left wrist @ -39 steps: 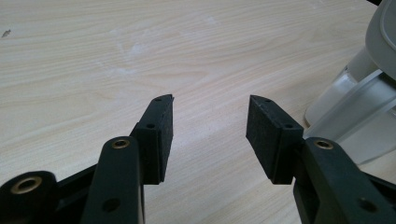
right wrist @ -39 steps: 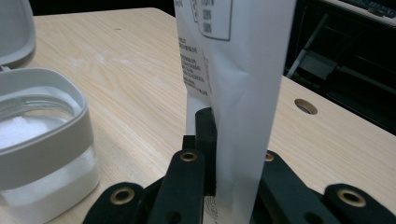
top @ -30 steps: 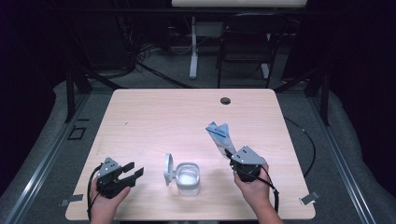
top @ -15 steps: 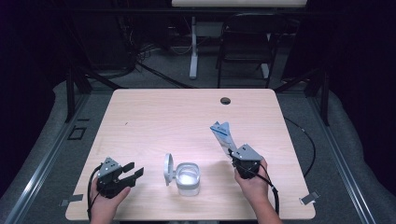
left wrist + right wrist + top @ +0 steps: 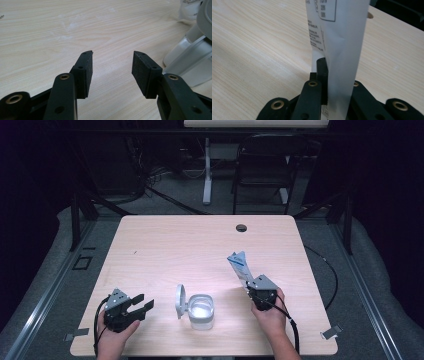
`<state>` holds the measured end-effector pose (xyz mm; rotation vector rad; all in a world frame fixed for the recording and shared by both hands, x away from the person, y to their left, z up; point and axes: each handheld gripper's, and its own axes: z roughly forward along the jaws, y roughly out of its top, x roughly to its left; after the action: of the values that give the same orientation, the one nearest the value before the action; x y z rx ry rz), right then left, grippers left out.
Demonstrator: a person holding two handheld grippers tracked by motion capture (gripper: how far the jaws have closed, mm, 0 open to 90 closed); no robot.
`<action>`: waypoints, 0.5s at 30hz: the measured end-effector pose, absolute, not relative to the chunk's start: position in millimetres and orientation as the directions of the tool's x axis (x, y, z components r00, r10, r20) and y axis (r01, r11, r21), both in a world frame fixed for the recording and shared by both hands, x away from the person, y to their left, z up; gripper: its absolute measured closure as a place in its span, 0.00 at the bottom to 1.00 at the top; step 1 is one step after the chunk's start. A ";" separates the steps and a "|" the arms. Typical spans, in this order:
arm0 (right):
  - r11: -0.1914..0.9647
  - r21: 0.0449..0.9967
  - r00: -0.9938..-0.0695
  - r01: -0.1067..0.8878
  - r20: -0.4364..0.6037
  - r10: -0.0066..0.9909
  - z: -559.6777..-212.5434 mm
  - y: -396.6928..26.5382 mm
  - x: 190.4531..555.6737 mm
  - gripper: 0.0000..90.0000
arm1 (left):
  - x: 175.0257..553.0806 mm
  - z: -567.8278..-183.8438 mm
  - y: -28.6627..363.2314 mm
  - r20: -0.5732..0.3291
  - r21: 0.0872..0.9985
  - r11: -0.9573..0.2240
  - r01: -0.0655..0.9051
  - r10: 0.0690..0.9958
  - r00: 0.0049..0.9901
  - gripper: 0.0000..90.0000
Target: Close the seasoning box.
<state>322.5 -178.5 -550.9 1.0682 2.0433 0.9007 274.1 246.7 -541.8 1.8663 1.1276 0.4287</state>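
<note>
My right gripper is shut on a flat white and blue pouch that sticks up and away from it toward the table's far side. The right gripper view has the pouch, with printed text on it, pinched between my right gripper's black jaws. A clear plastic container with its round lid hinged open to the left stands near the table's front edge. My left gripper rests on the table to the container's left, open and holding nothing; its own view shows the container at the right of my left gripper.
The light wooden table has a dark round cable hole near its far edge. A chair and a desk leg stand on the floor beyond. Cables trail from both grippers off the front of the table.
My right gripper has come down a little toward the table with the pouch in it. The left gripper and the container have stayed put.
</note>
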 end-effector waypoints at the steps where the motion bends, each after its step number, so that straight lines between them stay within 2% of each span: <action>1: 0.433 0.800 -0.456 0.416 -0.229 0.860 -552.4 -178.8 322.9 0.97 | 274.1 -541.8 246.8 -0.141 0.825 -0.195 0.530 0.837 0.528 0.57; 15: 0.424 0.804 -0.450 0.416 -0.223 0.865 -555.9 -182.6 321.5 0.96 | 274.0 -542.2 246.3 -0.142 0.824 -0.196 0.531 0.837 0.529 0.57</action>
<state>321.5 -182.6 -555.9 1.0783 2.0415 0.9039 274.0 246.3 -542.2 1.8700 1.1255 0.4276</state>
